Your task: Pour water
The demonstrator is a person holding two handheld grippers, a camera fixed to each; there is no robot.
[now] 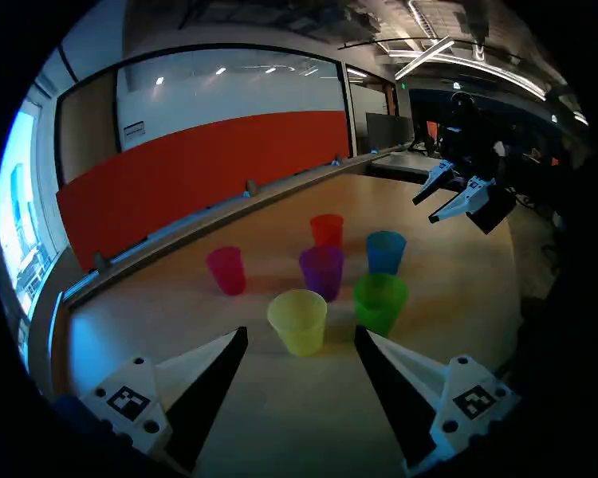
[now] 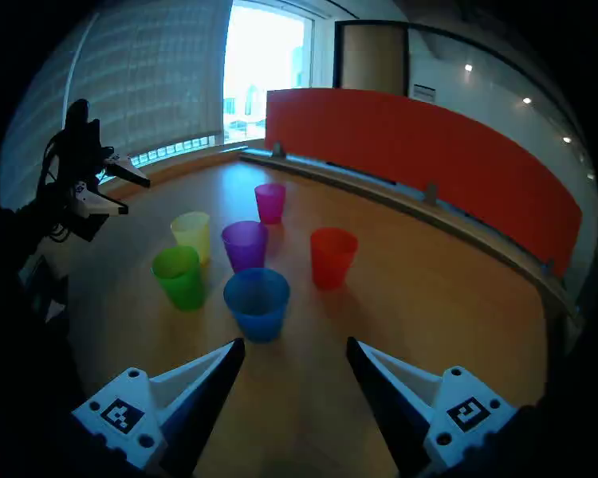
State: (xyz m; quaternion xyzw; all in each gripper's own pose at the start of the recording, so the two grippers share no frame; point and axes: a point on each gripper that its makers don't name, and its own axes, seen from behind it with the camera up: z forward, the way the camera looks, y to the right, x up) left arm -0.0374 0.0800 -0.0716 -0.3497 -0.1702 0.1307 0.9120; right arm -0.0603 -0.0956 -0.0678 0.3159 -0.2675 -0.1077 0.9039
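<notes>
Each finger of both claws carries a square black-and-white marker. A small sign on the wall behind is too small to read.

In the left gripper view, the left claw (image 1: 299,331) is spread wide and released, grasping and touching nothing. The yellow cup (image 1: 298,320) stands just beyond its fingertips. In the right gripper view, the right claw (image 2: 294,341) is spread wide too, with nothing in it, and the blue cup (image 2: 257,303) stands just ahead of it.

Six translucent plastic cups stand upright in a loose cluster about the middle of the wooden worktop (image 1: 458,279). The purple cup (image 1: 321,271) is in the centre and the green cup (image 1: 379,301) is beside the yellow one. The red cup (image 1: 327,229) and pink cup (image 1: 226,269) are nearer the edge along the red partition (image 1: 203,175). I cannot tell whether any cup holds water.
</notes>
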